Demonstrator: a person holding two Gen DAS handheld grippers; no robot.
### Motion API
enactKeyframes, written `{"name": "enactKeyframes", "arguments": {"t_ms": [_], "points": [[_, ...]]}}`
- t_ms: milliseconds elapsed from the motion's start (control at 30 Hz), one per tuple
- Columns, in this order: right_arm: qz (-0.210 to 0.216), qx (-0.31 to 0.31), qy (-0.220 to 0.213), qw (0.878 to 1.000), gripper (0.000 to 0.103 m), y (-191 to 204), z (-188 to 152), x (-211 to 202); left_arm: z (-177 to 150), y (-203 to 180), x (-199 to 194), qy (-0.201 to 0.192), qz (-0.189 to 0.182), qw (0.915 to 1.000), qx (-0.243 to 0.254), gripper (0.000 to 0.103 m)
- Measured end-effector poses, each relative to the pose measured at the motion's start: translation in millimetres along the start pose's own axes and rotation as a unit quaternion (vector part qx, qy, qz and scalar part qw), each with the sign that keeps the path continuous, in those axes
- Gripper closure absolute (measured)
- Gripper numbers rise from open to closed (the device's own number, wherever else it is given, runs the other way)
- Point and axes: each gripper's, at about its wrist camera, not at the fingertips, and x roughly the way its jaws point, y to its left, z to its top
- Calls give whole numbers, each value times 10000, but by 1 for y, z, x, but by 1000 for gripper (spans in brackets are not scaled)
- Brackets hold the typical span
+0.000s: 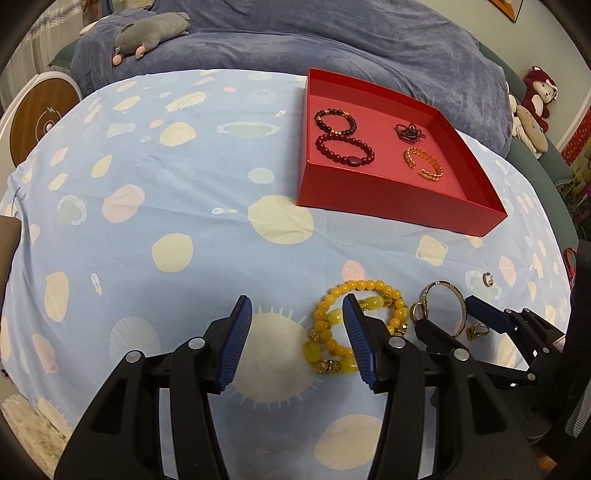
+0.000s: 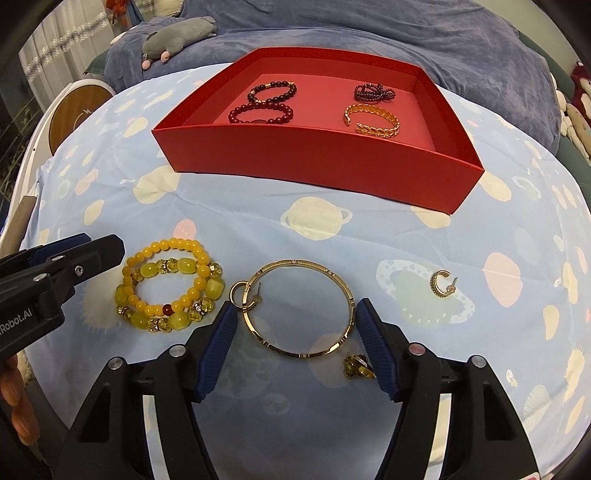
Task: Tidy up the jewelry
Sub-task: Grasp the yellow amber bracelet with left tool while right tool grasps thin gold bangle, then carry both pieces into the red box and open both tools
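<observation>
A red tray (image 1: 399,201) (image 2: 310,162) holds two dark red bead bracelets, a dark chain and an orange cuff (image 2: 373,120). On the cloth lie yellow bead bracelets (image 1: 354,325) (image 2: 170,286), a gold bangle (image 2: 299,308) (image 1: 445,306), a gold hoop earring (image 2: 240,291), a ring (image 2: 358,365) and a small C-shaped earring (image 2: 441,282) (image 1: 488,279). My left gripper (image 1: 297,310) is open and empty, its right finger over the yellow bracelets. My right gripper (image 2: 293,314) is open, its fingers either side of the bangle's near half.
The blue patterned cloth (image 1: 166,206) covers a rounded table. Behind it lies a purple blanket with a grey plush toy (image 1: 151,31). A round wooden-faced object (image 1: 40,118) stands at the left. Plush toys (image 1: 535,96) sit at the far right.
</observation>
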Motion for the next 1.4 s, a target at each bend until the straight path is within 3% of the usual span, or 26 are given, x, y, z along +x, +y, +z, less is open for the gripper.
{"name": "enactKeyframes", "arguments": {"t_ms": [533, 700, 867, 1100, 1400], "points": [[242, 495, -248, 9982, 44, -23, 2, -32, 0, -10, 15, 81, -153, 9998, 104, 55], [275, 661, -306, 9970, 44, -32, -2, -43, -1, -10, 22, 145, -230, 9996, 97, 74], [302, 755, -334, 9961, 44, -35, -6, -48, -4, -13, 24, 131, -286, 9994, 162, 78], [381, 789, -357, 9955, 44, -32, -8, -52, -5, -14, 24, 174, -594, 9981, 18, 95], [435, 864, -423, 9944, 44, -33, -12, -63, -4, -18, 5, 109, -790, 9968, -91, 96]]}}
